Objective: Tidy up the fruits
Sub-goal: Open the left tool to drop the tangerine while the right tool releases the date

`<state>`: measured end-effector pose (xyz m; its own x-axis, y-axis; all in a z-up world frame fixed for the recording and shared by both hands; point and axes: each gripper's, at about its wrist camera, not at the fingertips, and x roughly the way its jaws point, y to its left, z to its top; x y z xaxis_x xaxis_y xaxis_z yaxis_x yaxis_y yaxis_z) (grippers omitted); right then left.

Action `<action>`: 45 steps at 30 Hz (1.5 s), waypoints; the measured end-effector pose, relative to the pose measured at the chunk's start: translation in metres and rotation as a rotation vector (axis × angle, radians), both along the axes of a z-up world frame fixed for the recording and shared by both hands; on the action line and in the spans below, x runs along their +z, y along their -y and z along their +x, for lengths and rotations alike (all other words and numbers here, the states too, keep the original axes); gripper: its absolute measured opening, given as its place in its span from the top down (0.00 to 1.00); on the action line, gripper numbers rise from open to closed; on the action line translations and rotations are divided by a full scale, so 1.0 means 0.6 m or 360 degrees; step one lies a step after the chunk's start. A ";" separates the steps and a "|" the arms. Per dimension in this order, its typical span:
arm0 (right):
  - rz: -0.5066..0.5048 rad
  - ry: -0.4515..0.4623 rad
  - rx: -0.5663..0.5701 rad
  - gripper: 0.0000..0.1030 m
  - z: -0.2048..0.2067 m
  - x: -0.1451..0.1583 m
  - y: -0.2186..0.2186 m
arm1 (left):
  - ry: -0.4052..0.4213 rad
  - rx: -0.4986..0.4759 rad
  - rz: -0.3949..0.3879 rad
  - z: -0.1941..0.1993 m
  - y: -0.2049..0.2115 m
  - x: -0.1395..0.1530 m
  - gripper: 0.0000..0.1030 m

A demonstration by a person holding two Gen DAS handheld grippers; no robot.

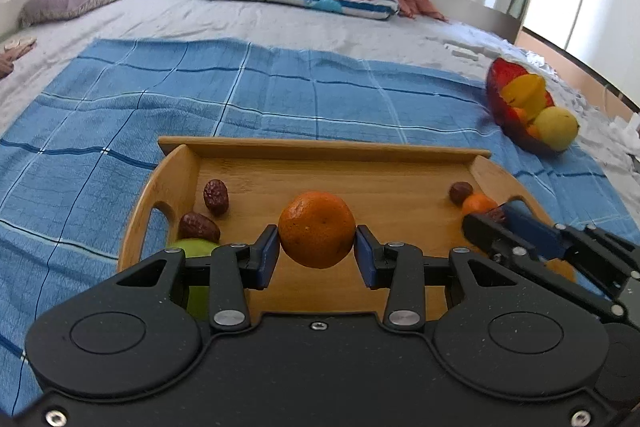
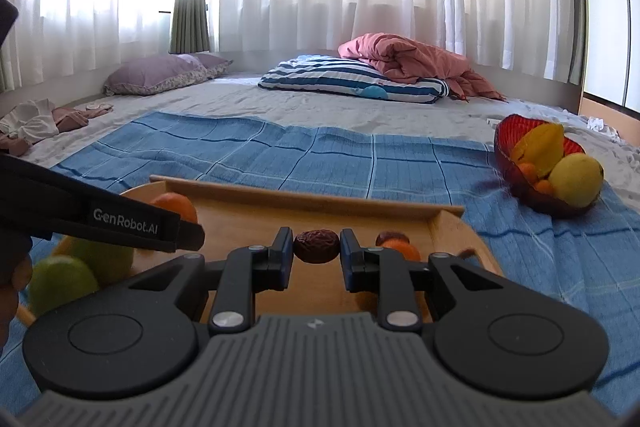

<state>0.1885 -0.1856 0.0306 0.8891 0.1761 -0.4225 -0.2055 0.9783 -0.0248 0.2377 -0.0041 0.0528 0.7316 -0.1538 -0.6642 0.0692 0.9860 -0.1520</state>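
Note:
A wooden tray [image 1: 360, 183] lies on a blue checked cloth. My left gripper [image 1: 317, 251] is shut on an orange mandarin [image 1: 317, 229] and holds it above the tray's middle. My right gripper [image 2: 317, 251] is shut on a brown dried date [image 2: 317, 245] over the tray [image 2: 280, 205]; it also shows in the left wrist view [image 1: 496, 223]. Two dates [image 1: 216, 195] and a green fruit [image 1: 192, 251] lie at the tray's left. A date [image 1: 461, 191] and a small orange [image 1: 478, 205] lie at its right.
A red bowl [image 1: 500, 95] with yellow and orange fruits stands on the cloth to the right, also in the right wrist view [image 2: 516, 131]. Pillows and a pink blanket [image 2: 408, 61] lie at the far end of the bed. Clothes lie far left.

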 end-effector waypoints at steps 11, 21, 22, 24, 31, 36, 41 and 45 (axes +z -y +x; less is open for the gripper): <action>-0.0089 -0.0137 0.0008 0.71 0.069 -0.004 -0.025 | -0.0036 0.0010 0.0102 0.035 0.011 -0.018 0.62; -0.0113 -0.0236 0.0019 0.71 0.086 -0.019 -0.029 | -0.0120 0.0001 0.0063 0.077 0.008 -0.016 0.62; -0.0117 -0.0240 0.0022 0.71 0.087 -0.021 -0.031 | -0.0123 0.0000 0.0070 0.081 0.009 -0.016 0.62; -0.0125 -0.0247 0.0031 0.71 0.088 -0.023 -0.033 | -0.0131 0.0002 0.0079 0.086 0.010 -0.018 0.62; -0.0153 -0.0265 0.0053 0.70 0.093 -0.029 -0.040 | -0.0187 0.0009 0.0063 0.095 0.009 -0.037 0.62; -0.0153 -0.0280 0.0052 0.70 0.095 -0.035 -0.037 | -0.0185 0.0001 0.0097 0.095 0.014 -0.043 0.62; -0.0175 -0.0272 0.0059 0.70 0.093 -0.038 -0.040 | -0.0185 -0.0003 0.0104 0.096 0.015 -0.044 0.62; -0.0177 -0.0272 0.0060 0.70 0.094 -0.038 -0.041 | -0.0186 -0.0002 0.0102 0.096 0.014 -0.044 0.62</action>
